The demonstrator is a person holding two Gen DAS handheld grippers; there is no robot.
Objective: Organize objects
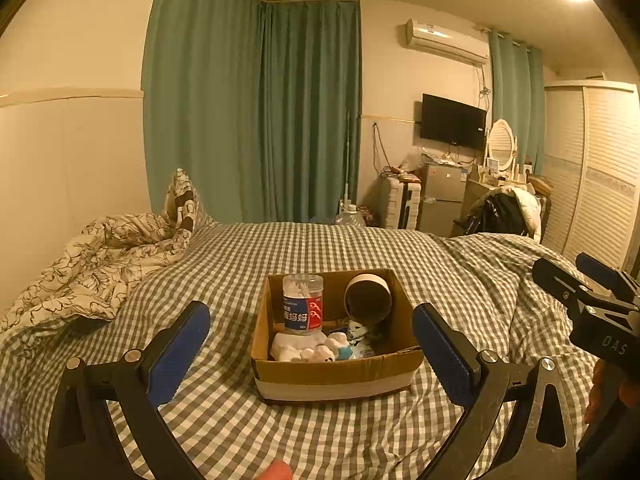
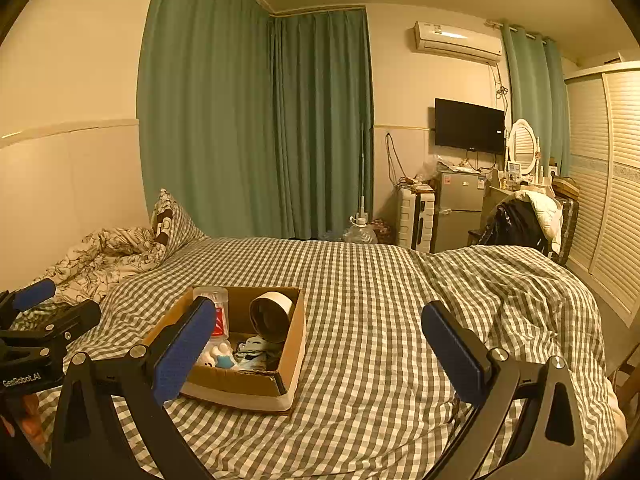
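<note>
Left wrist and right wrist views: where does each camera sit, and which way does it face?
Left wrist: on the left tool, facing the cardboard box head-on; own open fingers and the right tool show.
Right wrist: on the right tool, facing the checked bedspread, box at left; the left tool shows.
Shared: box, bed, green curtains.

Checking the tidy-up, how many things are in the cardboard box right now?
4 visible: jar back left, tape roll back right, white cloth front left, small toy front middle. More may be hidden.
</note>
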